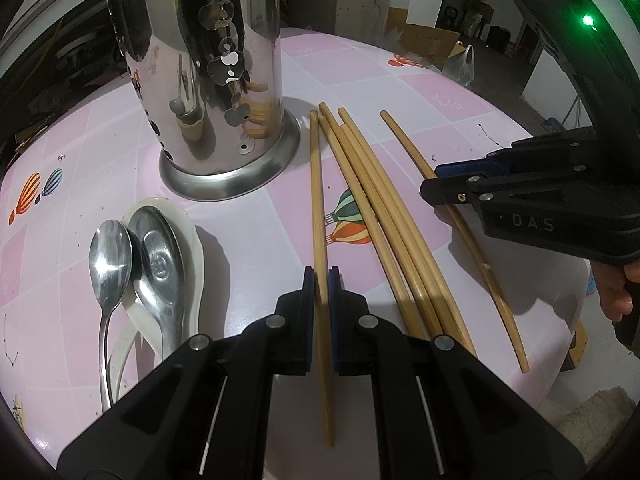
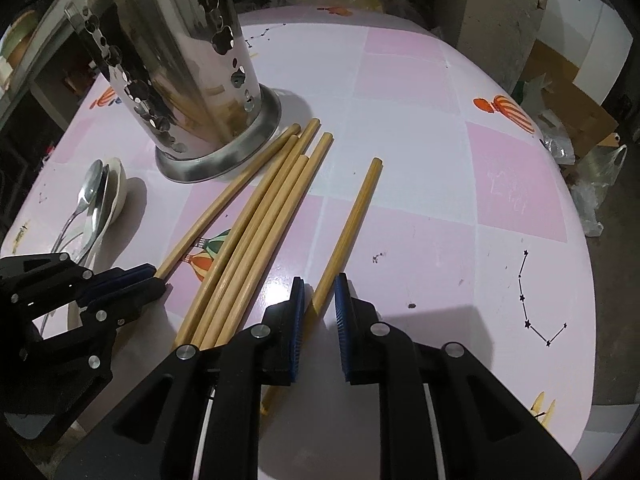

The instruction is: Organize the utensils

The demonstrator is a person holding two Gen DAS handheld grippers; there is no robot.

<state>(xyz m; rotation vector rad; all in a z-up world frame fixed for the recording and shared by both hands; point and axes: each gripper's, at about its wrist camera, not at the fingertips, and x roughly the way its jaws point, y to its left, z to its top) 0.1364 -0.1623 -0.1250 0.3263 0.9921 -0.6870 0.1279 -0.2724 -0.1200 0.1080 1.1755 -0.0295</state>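
A shiny steel utensil holder with cut-out holes stands on the pink table; it also shows in the right wrist view. Several bamboo chopsticks lie beside it. My left gripper is shut on the leftmost chopstick, which lies flat on the table. My right gripper is open, its jaws on either side of a lone chopstick without pinching it. Two steel spoons rest on a white ceramic spoon at the left.
The round table has a pink and white checked cloth with balloon prints. Its edge curves close on the right. Cardboard boxes and a plastic bag sit on the floor beyond.
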